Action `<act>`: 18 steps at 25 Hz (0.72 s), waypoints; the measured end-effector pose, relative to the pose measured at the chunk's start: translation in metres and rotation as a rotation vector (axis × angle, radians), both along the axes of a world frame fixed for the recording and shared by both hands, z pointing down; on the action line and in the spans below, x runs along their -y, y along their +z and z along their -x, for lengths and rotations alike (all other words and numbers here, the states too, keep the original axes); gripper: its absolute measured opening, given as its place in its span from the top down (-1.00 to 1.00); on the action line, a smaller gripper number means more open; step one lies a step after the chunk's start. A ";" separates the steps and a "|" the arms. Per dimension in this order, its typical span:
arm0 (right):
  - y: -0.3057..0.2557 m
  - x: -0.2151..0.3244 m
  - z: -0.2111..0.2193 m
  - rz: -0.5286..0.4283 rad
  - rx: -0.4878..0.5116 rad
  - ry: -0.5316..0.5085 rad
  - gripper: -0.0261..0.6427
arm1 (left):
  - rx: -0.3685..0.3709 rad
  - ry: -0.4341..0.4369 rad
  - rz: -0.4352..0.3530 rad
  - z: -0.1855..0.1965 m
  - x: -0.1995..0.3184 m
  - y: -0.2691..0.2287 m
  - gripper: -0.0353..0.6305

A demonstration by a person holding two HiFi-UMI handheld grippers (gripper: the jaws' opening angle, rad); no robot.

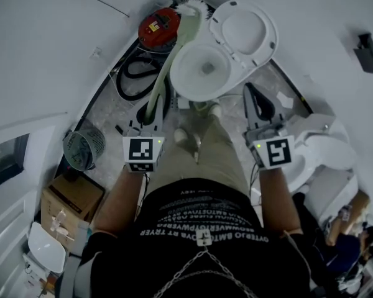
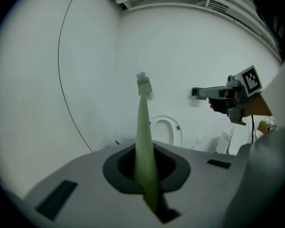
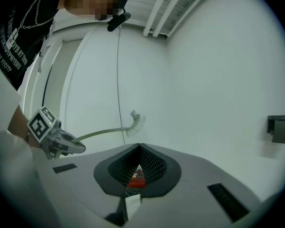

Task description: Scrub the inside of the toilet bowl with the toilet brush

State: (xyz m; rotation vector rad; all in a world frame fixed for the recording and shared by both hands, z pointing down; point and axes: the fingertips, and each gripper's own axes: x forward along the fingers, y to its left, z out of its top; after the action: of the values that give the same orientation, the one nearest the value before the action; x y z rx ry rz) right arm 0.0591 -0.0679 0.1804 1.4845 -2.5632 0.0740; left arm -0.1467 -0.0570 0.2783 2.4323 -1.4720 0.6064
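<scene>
The white toilet bowl (image 1: 202, 70) stands ahead of my feet with its lid (image 1: 245, 33) raised. My left gripper (image 1: 154, 112) is shut on the pale green handle of the toilet brush (image 1: 174, 48). The white bristle head (image 1: 189, 8) is up in the air, past the bowl's back-left rim and outside the bowl. In the left gripper view the brush (image 2: 143, 122) rises from between the jaws of the left gripper (image 2: 145, 151), and the seat (image 2: 164, 129) shows beyond. My right gripper (image 1: 251, 90) hangs right of the bowl, shut and empty; its tips meet in the right gripper (image 3: 139, 148) view.
A red canister (image 1: 158, 27) and a black hose (image 1: 137, 76) lie left of the bowl. A round wire fan (image 1: 84, 148) and a cardboard box (image 1: 71, 200) sit at the left. Another white fixture (image 1: 326, 151) stands close on the right. A dark wall fitting (image 3: 280, 127) is mounted right.
</scene>
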 end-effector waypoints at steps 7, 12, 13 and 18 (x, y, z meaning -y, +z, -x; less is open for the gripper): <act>0.027 0.017 0.002 0.023 -0.001 -0.041 0.91 | 0.030 0.002 0.057 -0.006 0.001 0.034 0.89; 0.041 0.032 0.000 0.040 0.009 -0.060 0.91 | 0.046 0.003 0.102 -0.014 0.005 0.051 0.89; 0.043 0.035 -0.001 0.042 0.009 -0.066 0.91 | 0.049 0.002 0.111 -0.015 0.005 0.055 0.89; 0.054 0.047 -0.006 0.060 0.005 -0.084 0.91 | 0.047 -0.010 0.140 -0.021 0.009 0.073 0.89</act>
State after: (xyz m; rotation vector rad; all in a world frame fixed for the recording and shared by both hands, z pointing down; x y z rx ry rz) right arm 0.0646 -0.1146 0.2344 1.3556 -2.5991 0.1423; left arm -0.1257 -0.0660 0.3518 2.3176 -1.4084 0.7428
